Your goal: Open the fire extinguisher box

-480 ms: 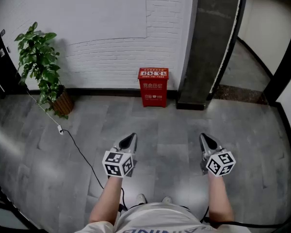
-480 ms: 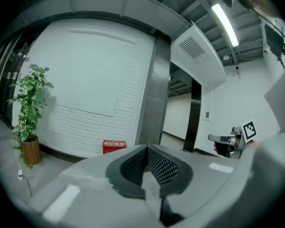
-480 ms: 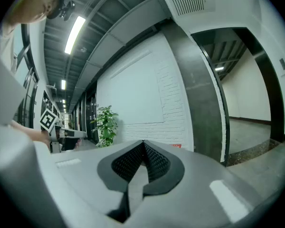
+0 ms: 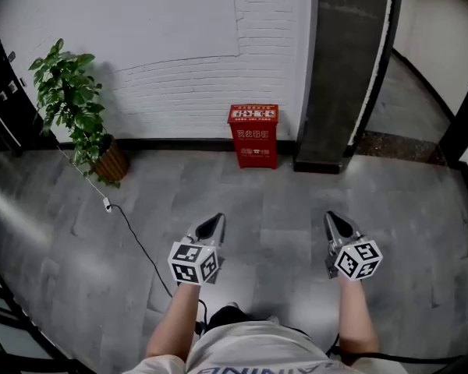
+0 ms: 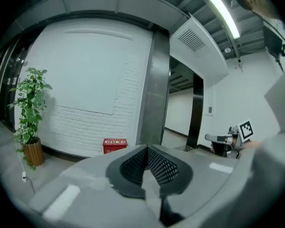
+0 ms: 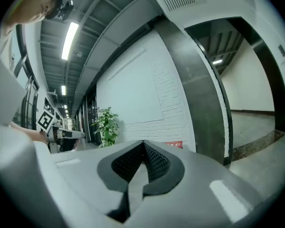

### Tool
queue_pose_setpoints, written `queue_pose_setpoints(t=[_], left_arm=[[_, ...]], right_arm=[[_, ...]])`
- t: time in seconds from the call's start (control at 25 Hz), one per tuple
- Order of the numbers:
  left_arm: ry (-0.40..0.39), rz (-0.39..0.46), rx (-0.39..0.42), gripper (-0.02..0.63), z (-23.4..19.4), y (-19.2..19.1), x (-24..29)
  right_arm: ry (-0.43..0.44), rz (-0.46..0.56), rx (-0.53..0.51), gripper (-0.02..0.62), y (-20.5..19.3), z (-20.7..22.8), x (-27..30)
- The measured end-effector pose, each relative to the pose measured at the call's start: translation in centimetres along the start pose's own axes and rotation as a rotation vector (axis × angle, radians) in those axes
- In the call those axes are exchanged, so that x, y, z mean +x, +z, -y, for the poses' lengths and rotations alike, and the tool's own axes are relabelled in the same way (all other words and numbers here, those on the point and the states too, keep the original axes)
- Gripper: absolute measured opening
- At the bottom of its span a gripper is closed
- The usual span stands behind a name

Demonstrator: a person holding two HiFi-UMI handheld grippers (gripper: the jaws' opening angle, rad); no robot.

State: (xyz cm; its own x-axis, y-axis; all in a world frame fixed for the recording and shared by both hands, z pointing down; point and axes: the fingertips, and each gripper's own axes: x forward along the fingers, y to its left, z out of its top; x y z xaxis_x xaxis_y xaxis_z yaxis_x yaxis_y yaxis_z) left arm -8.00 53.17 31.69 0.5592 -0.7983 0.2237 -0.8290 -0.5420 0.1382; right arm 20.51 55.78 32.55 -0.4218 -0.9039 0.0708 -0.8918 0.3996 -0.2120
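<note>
While both tools are held out over the grey tiled floor, the small red metal fire extinguisher box is seen well ahead of them. It is stood upright at the far edge of the floor, right against the foot of the white brick wall. Its lid is seen lying flat on top. A wide dark grey pillar is found just beside the box, on its right.

The left gripper is held with its two jaws pressed together, and nothing is pinched between them. The right gripper is held the same way, with its jaws pressed together and nothing between them. Both are pointed toward the wall, side by side and apart from each other. The box is not touched by either one.

A leafy green plant in a woven brown pot is stood near the far left corner of the floor, well apart from the box. A small white plug on a thin cable is seen lying on the floor near the pot.
</note>
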Motion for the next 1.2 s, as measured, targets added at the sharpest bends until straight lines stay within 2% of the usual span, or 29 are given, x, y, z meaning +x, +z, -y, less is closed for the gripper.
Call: queue_pose_setpoints(t=[0.2,0.36,0.48,0.64,0.84,1.08,1.2], left_arm=[[0.026,0.003,-0.018,0.005,-2.1,0.0,2.4],[0.001,0.006,-0.025,0.005,-4.3,0.0,6.3],[-0.010,-0.002,-0.045,0.005,-7.7,0.1,10.1],[-0.020,-0.004,-0.069,0.005,-13.5,2.5,16.6],[-0.057,-0.042,-0.011,0.005,-19.4,5.0,23.2],[-0.065,-0.051,-0.011,0.005,-24.8,7.0,28.6],[-0.039,-0.056,-0.030,0.005,-27.3,7.5,31.3]], right_arm=[[0.039,-0.023,0.004,0.003,-1.2,0.4,3.3],[0.033,-0.035,-0.002,0.003,-1.7,1.9,7.4],[0.029,-0.047,-0.017,0.003,-1.4,3.0,12.1],[0.007,-0.053,-0.035,0.003,0.9,5.0,20.2],[-0.018,-0.049,-0.063,0.003,3.1,6.4,29.7],[-0.030,-0.066,-0.045,0.003,3.4,8.8,36.9],[-0.023,-0.075,-0.038,0.004,3.5,10.4,40.3]])
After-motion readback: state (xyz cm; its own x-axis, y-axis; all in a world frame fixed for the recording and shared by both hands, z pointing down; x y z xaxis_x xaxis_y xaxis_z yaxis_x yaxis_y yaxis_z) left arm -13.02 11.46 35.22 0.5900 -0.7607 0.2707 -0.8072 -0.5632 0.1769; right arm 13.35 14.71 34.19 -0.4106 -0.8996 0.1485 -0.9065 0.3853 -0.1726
